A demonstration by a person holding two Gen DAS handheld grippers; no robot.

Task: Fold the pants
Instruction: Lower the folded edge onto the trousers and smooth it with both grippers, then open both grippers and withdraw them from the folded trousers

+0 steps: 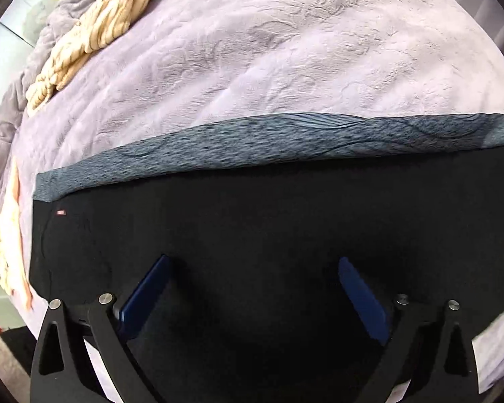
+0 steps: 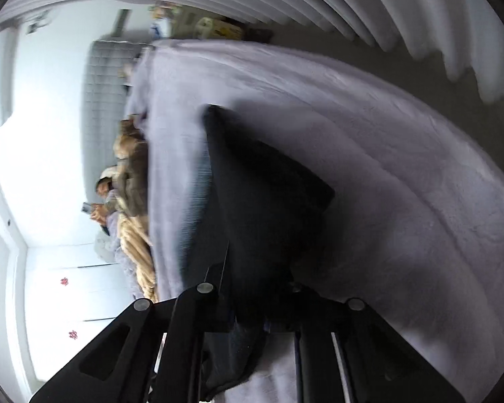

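Note:
Black pants (image 1: pixel 252 221) with a grey heathered waistband (image 1: pixel 285 141) lie flat across a lilac bedspread (image 1: pixel 252 50). My left gripper (image 1: pixel 252 265) hovers over the black fabric with its blue pads (image 1: pixel 144 299) wide apart and nothing between them. In the right wrist view, my right gripper (image 2: pixel 252 288) is shut on a fold of the black pants (image 2: pixel 262 208) and holds it lifted off the bedspread (image 2: pixel 403 184); the view is rolled sideways and blurred by motion.
A cream knitted blanket (image 1: pixel 94 30) lies bunched along the far left of the bed. In the right wrist view a person with a phone (image 2: pixel 102 198) sits at the head of the bed, by a grey headboard (image 2: pixel 104 77). White curtains (image 2: pixel 352 3) hang beyond.

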